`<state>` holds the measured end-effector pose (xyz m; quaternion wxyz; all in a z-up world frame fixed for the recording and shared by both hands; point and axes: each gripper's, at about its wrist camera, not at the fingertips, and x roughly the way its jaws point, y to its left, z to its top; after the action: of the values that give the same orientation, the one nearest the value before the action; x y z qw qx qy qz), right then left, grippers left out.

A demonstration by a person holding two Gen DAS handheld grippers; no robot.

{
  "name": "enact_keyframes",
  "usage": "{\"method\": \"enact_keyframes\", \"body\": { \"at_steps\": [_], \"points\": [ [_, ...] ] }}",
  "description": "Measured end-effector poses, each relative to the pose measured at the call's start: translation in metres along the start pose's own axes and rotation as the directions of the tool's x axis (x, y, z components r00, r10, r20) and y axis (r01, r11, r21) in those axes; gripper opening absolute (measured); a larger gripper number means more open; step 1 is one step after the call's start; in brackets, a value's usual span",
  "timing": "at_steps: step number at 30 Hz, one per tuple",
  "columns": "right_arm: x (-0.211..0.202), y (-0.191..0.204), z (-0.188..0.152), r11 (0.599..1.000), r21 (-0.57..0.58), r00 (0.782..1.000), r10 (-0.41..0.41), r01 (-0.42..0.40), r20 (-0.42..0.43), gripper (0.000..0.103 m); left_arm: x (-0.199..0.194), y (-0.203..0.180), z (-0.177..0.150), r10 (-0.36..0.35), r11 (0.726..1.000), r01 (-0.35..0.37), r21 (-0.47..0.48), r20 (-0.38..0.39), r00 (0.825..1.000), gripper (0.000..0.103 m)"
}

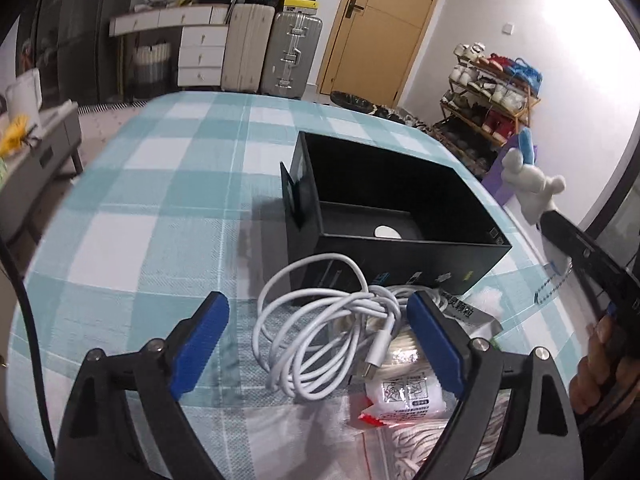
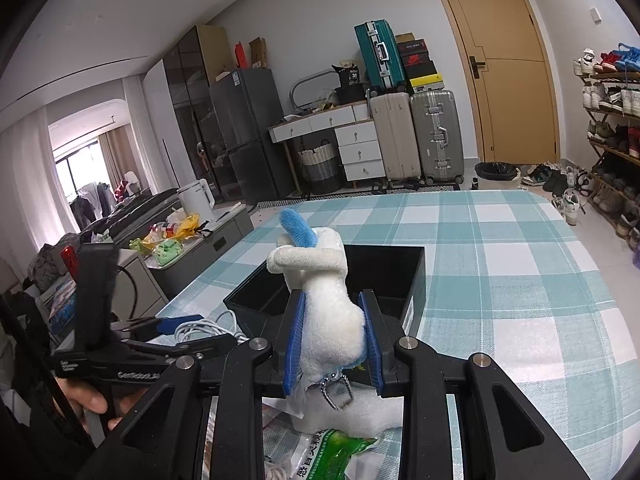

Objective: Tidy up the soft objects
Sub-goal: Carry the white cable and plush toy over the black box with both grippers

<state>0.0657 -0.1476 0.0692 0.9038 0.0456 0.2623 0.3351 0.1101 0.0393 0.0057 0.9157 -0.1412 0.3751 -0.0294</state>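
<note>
While hanging wide open at the lower left over the white cable [image 1: 320,332], holds nothing: left gripper [image 1: 316,344]. Squeezed shut on the white plush toy [image 2: 330,320], standing tall just before the black box [image 2: 384,276]: right gripper [image 2: 332,344], nearer.

Soft, even daylight fills the room, brightest at the far window [image 2: 76,164] where it washes out white, the black box [image 1: 400,208] throws a faint shadow on the checked table [image 1: 160,200], and both round views bend hard and go dark at their corners.
</note>
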Motion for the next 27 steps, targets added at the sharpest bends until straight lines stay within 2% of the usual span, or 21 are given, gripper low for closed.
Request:
{"method": "enact_keyframes", "body": {
  "at_steps": [2, 4, 5, 8, 17, 27],
  "points": [
    [0.001, 0.0, 0.0, 1.0, -0.003, 1.0, 0.001, -0.001, -0.002, 0.027, 0.002, 0.001, 0.0, -0.024, 1.0, 0.024, 0.001, -0.01, 1.0, 0.09],
    [0.001, 0.0, 0.0, 1.0, 0.0, 1.0, 0.002, -0.002, -0.004, 0.027, 0.002, 0.0, -0.002, -0.052, 0.999, 0.053, 0.008, -0.011, 0.999, 0.081],
    [0.001, 0.001, 0.0, 1.0, 0.0, 1.0, 0.003, -0.003, -0.005, 0.027, 0.001, -0.001, -0.002, -0.068, 0.998, 0.068, 0.014, -0.011, 0.998, 0.072],
    [0.002, 0.001, -0.001, 1.0, -0.002, 1.0, 0.005, -0.005, -0.003, 0.027, -0.004, -0.005, -0.004, -0.064, 0.997, 0.064, 0.041, 0.001, 0.998, 0.064],
    [0.004, 0.0, -0.001, 1.0, -0.006, 1.0, 0.005, -0.005, 0.003, 0.027, -0.023, -0.003, -0.004, -0.095, 0.995, 0.094, 0.039, 0.04, 0.995, 0.063],
    [0.011, -0.002, 0.001, 1.0, -0.02, 1.0, -0.017, 0.016, -0.011, 0.027, -0.05, -0.003, 0.024, -0.09, 0.996, 0.086, 0.028, 0.172, 0.981, 0.063]
  ]
}}
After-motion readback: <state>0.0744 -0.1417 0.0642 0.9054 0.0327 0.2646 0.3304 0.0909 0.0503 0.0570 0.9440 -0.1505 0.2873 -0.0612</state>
